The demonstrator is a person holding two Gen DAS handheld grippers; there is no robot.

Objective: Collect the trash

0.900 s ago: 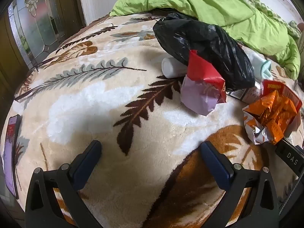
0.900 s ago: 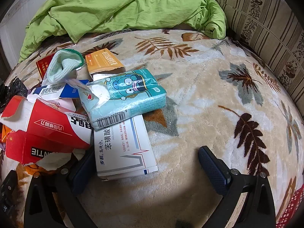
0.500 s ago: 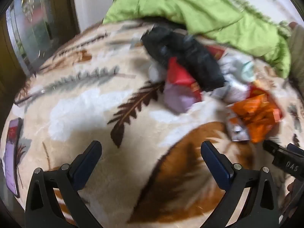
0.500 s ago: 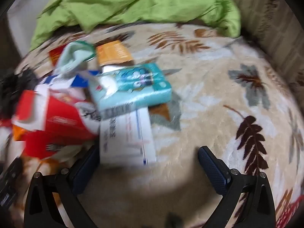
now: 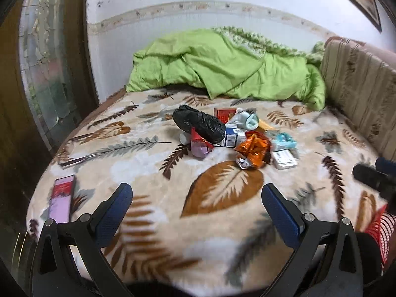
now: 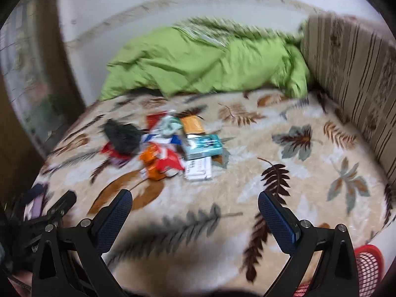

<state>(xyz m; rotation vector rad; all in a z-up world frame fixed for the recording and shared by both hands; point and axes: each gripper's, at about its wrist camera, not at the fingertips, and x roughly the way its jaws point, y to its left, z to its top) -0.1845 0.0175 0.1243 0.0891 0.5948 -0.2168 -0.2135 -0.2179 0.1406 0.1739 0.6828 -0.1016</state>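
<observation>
While 2 wide-open, empty claws [image 5: 196,201] [image 6: 194,208] have pulled back, the trash pile [image 5: 235,136] lies farther off.

On the leaf-patterned plush blanket [image 5: 148,163] in front of you the litter sits mid-bed: the black plastic bag [image 5: 198,123] at its left, the crumpled orange foil wrapper [image 5: 255,149] right of it, the flat white carton [image 5: 284,159] further right (the pile's nearest edge). Behind lies the rumpled green duvet [image 5: 222,66]; the red mesh basket [image 6: 368,267] stands near right.
</observation>
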